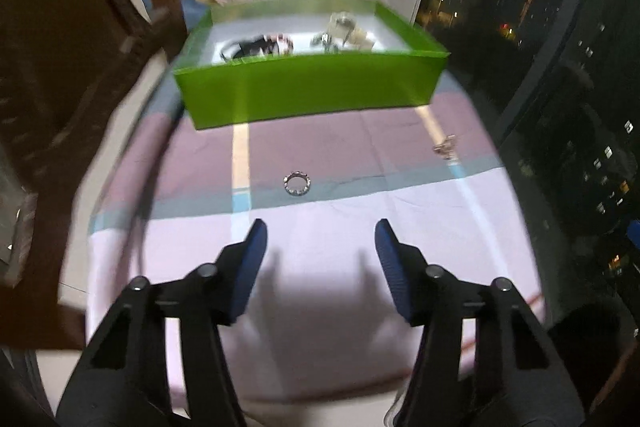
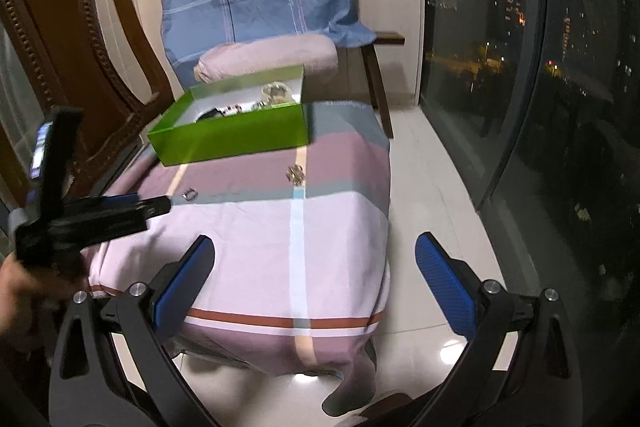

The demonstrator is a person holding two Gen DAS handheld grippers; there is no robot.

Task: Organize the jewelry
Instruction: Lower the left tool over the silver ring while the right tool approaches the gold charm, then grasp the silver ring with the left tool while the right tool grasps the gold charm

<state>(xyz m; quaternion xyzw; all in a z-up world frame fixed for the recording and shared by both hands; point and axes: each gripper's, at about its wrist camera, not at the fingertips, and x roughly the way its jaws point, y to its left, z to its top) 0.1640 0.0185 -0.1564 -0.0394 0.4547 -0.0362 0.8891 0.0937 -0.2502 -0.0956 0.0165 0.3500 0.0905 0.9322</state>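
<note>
Parted jaws just short of ring (image 1: pixel 297 183)

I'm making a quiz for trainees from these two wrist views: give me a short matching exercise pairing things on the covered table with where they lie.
Things:
1. ring
2. small sparkly piece
3. green box
4. left gripper

Places:
A. at the far end of the striped cloth, jewelry inside
B. on the cloth, straight ahead of the left gripper
C. over the pale near band, jaws apart, nothing between them
D. on the cloth, nearer the window side

Pairs: 1-B, 2-D, 3-A, 4-C
</note>
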